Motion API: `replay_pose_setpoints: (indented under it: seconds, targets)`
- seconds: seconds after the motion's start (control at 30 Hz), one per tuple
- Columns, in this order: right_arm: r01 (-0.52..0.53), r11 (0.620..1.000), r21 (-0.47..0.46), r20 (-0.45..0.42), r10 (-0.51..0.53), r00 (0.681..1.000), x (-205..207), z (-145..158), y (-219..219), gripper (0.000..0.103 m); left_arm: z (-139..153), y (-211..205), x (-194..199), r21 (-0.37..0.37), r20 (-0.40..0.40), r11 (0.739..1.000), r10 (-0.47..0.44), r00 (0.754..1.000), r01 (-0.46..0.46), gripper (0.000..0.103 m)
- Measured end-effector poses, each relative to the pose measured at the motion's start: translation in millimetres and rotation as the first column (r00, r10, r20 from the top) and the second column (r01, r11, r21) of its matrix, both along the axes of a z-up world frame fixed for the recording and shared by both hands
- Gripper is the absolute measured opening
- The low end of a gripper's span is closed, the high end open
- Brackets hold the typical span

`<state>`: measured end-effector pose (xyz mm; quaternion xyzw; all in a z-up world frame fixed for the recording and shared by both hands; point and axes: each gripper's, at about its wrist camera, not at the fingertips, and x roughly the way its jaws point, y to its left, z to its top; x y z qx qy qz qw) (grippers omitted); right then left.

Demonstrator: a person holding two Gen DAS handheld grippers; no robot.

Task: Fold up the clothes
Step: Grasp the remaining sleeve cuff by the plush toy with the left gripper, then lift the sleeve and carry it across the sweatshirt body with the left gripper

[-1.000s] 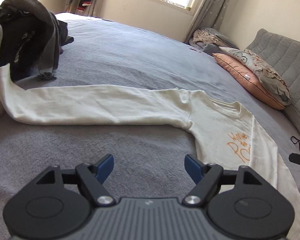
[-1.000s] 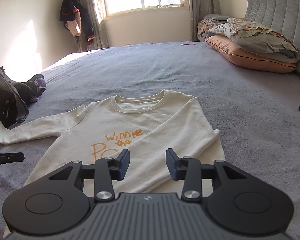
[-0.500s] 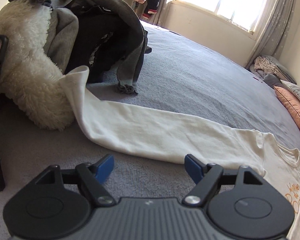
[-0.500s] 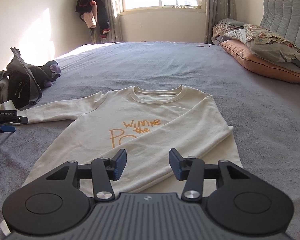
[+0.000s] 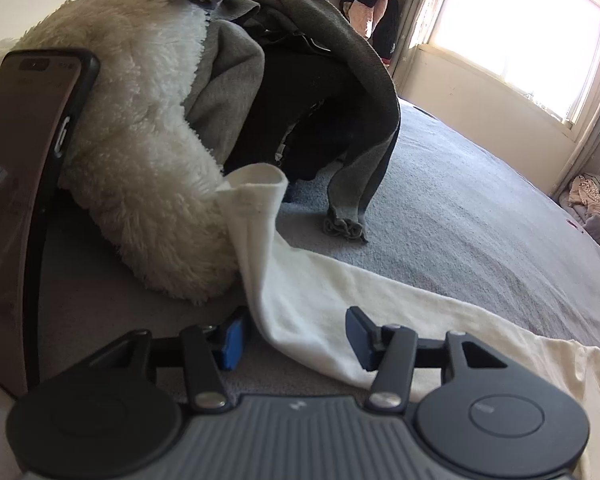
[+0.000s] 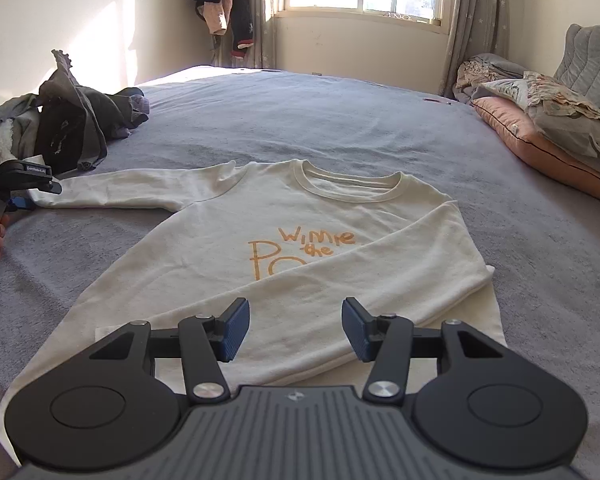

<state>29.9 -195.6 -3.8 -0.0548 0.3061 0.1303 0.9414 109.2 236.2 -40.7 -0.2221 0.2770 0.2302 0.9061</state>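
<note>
Sweatshirt [image 6: 300, 248] (one), two hand-held grippers, both spread.

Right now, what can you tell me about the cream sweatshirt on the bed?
The cream sweatshirt lies flat, front up, on the grey bed; ribbed round collar, orange lettering. One sleeve is folded across the chest; the other stretches out sideways, its cuff propped against a white fluffy garment. The open left gripper straddles that sleeve.

Sweatshirt [image 6: 300, 240] flat on bed [image 6: 340, 120]; clothes pile [image 6: 80, 120] at 10 o'clock touching its outstretched sleeve end, pillows [image 6: 548, 140] at 2 o'clock.
</note>
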Motion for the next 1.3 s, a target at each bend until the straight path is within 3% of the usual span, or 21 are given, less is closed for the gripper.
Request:
replay_pose_setpoints:
  seconds: [0.13, 0.23, 0.43, 0.6, 0.9, 1.17, 1.3]
  targets:
    - [-0.006, 1.000, -0.005, 0.000, 0.006, 1.000, -2, 0, 2, 0.054, 1, 4, -5, -0.027, 0.019, 1.000, 0.006, 1.000, -0.005, 0.019]
    - [-0.008, 1.000, -0.009, 0.001, 0.008, 1.000, -2, 0, 5, 0.054, 5, 2, -8, -0.048, 0.055, 0.999, -0.015, 0.998, 0.018, 0.008]
    - [-0.017, 1.000, -0.013, 0.009, 0.017, 1.000, -2, 1, 11, 0.054, 22, -16, -16, -0.049, 0.137, 0.993, -0.098, 0.986, 0.105, 0.005]
    - [-0.025, 1.000, -0.009, 0.016, 0.025, 1.000, -3, 3, 16, 0.054, 32, -35, -15, -0.050, 0.191, 0.975, -0.204, 0.960, 0.217, 0.005]
    - [-0.034, 0.999, 0.037, 0.031, 0.033, 0.999, -3, 11, 23, 0.054, 49, -77, -17, -0.032, 0.265, 0.904, -0.403, 0.876, 0.426, 0.005]
    - [-0.043, 0.995, 0.093, 0.044, 0.039, 0.998, -4, 19, 30, 0.054, 59, -105, -29, -0.059, 0.320, 0.812, -0.536, 0.781, 0.581, 0.005]
    - [-0.038, 0.993, 0.115, 0.041, 0.033, 0.999, -3, 21, 32, 0.054, 59, -119, -33, -0.075, 0.336, 0.750, -0.601, 0.725, 0.657, 0.005]
